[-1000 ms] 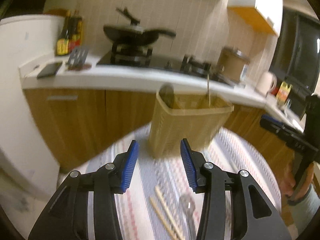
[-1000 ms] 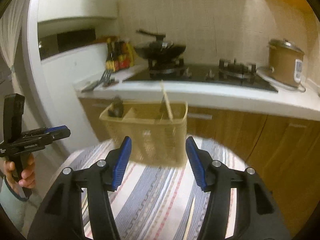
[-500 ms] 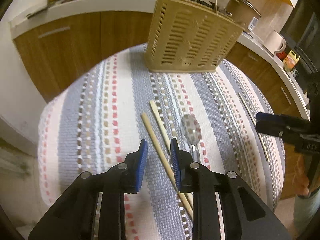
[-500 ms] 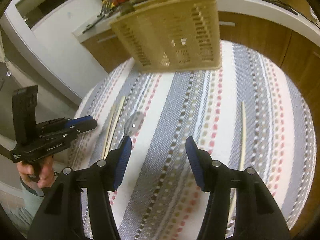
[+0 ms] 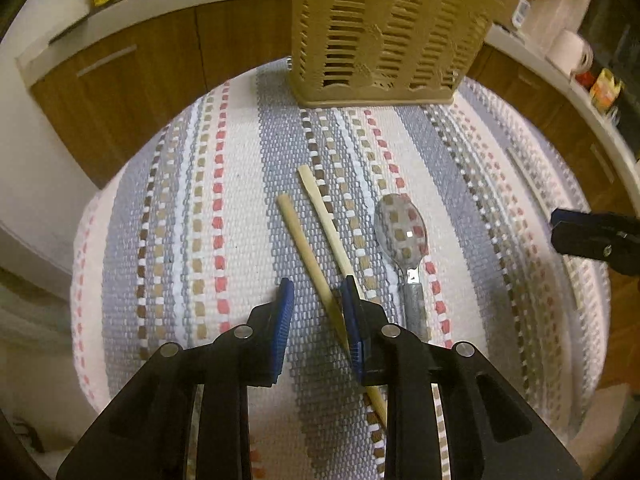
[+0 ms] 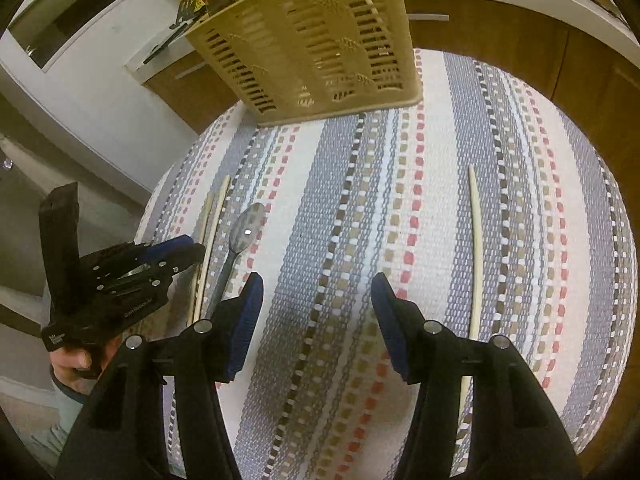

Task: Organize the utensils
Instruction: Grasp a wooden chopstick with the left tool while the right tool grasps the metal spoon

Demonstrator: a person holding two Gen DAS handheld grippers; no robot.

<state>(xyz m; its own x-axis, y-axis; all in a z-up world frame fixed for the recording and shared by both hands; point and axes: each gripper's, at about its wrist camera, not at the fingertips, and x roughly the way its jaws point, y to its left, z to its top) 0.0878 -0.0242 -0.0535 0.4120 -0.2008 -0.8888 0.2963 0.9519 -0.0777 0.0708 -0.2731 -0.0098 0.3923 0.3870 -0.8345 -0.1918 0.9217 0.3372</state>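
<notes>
Two wooden chopsticks (image 5: 308, 246) lie side by side on the striped cloth, with a metal spoon (image 5: 402, 232) to their right. My left gripper (image 5: 316, 300) is open low over the near part of the chopsticks, one chopstick running between its fingers. A tan slotted utensil basket (image 5: 380, 36) stands at the far edge. In the right wrist view, my right gripper (image 6: 316, 292) is open and empty above the cloth's middle. A single chopstick (image 6: 475, 248) lies to its right. The basket (image 6: 316, 36) is ahead, and the left gripper (image 6: 160, 256) is at the left by the spoon (image 6: 242, 240).
The striped cloth (image 5: 224, 208) covers a small round table. Wooden cabinets (image 5: 132, 76) and a white counter run behind it. A paper roll (image 5: 572, 46) and bottles sit on the counter at the right.
Both grippers have tilted down from the kitchen view onto the table. The left gripper has dropped closer to the chopsticks and its fingers now stand wider apart than half a second ago.
</notes>
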